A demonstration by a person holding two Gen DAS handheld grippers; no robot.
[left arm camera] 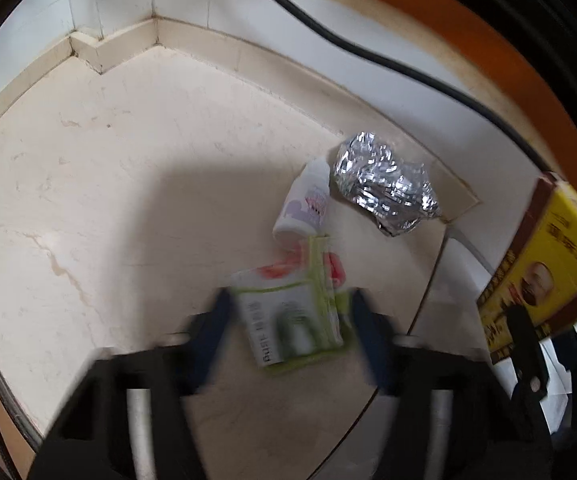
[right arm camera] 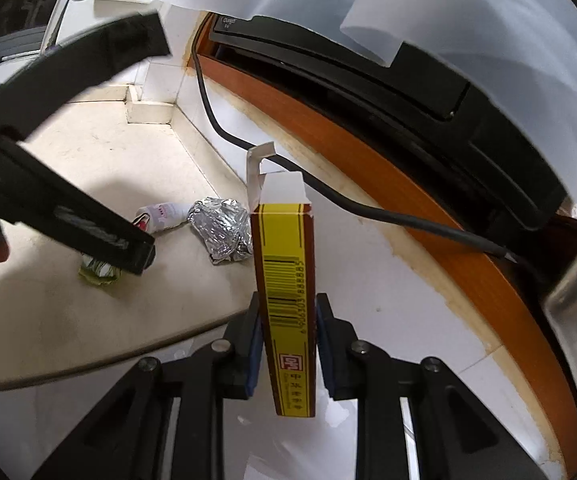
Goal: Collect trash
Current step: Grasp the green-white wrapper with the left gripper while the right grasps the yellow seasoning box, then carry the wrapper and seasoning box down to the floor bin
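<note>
Where right gripper (right arm camera: pixel 287 344) clamps: yellow-brown box (right arm camera: pixel 286 300), flap open.

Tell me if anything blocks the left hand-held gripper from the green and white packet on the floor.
Nothing visible does. The crumpled green and white packet already lies between the fingers of the left hand-held gripper. The small white bottle and crumpled silver foil ball lie beyond it, clear of the jaws.
</note>
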